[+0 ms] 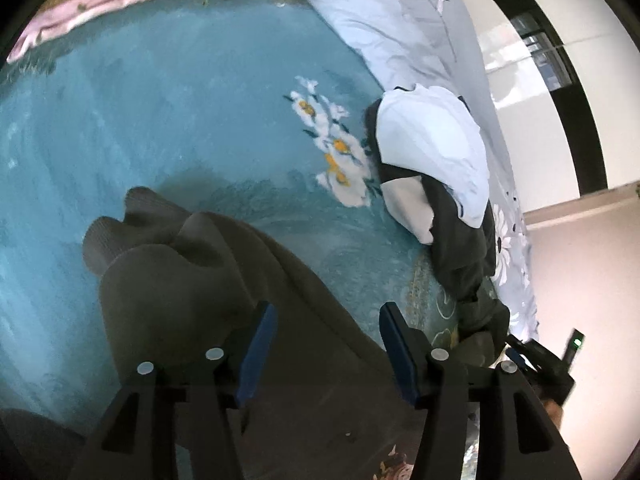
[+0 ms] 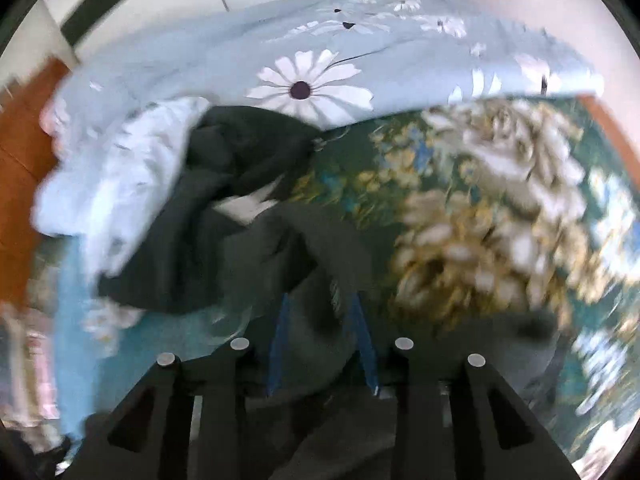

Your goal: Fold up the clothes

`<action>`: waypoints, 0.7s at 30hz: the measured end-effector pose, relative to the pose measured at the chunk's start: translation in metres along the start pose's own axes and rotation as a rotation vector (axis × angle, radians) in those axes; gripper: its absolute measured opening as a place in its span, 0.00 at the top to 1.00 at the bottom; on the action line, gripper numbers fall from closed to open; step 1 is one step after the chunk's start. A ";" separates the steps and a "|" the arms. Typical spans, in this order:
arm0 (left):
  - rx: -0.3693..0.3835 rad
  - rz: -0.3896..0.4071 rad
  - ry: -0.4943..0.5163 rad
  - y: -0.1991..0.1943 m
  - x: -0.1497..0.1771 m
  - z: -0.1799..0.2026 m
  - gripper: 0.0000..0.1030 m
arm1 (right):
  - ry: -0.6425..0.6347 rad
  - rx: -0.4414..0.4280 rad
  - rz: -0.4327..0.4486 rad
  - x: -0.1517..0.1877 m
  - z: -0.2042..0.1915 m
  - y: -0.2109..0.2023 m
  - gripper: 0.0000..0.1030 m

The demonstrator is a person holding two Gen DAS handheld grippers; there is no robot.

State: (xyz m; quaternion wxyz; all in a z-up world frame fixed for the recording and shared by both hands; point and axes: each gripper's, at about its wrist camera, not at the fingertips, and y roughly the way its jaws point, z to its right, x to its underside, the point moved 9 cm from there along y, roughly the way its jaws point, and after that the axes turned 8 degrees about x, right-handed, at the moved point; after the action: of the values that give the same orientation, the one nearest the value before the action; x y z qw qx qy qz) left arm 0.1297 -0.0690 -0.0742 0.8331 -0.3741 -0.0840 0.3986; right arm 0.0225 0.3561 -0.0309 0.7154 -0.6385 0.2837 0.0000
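Left gripper [image 1: 328, 344] hangs with jaws apart over the grey knit garment [image 1: 192, 280], which lies rumpled on the teal bedspread [image 1: 160, 112], pads not pressing it. Right gripper [image 2: 322, 344] is partly parted with dark grey cloth [image 2: 316, 320] bunched between the blades, but blur hides whether the pads pinch it. Progress looks early: no neatly folded item is in sight, and the heap of dark clothes [image 1: 460, 240] and pale blue garment [image 1: 436, 140] by the daisy-print duvet [image 2: 320, 64] waits unsorted.
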 end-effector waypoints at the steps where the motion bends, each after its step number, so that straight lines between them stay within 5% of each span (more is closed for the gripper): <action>1: 0.002 -0.001 -0.004 0.001 -0.001 -0.001 0.43 | -0.019 0.042 -0.002 -0.007 -0.002 0.010 0.67; 6: 0.019 -0.014 -0.028 0.004 -0.003 -0.006 0.43 | -0.047 0.131 -0.091 -0.002 -0.009 0.047 0.67; 7: 0.026 -0.014 -0.034 0.004 -0.004 -0.006 0.43 | -0.047 0.150 -0.089 0.000 -0.009 0.049 0.71; 8: 0.035 -0.013 -0.039 0.004 -0.004 -0.006 0.43 | -0.043 0.165 -0.084 0.000 -0.009 0.048 0.87; 10: 0.054 -0.015 -0.046 0.005 -0.005 -0.006 0.43 | -0.029 0.150 -0.068 0.000 -0.012 0.039 0.93; 16: 0.108 -0.026 -0.038 0.006 -0.006 0.002 0.43 | -0.019 -0.118 0.178 -0.051 -0.064 -0.080 0.95; 21: 0.164 0.010 -0.079 -0.002 -0.013 0.001 0.43 | -0.216 -0.366 0.461 -0.061 -0.168 -0.209 0.94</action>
State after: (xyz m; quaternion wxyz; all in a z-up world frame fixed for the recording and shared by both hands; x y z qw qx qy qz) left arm 0.1218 -0.0791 -0.0700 0.8551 -0.2890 -0.0819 0.4226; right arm -0.0208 0.1865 0.1803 0.5959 -0.6716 0.3386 0.2813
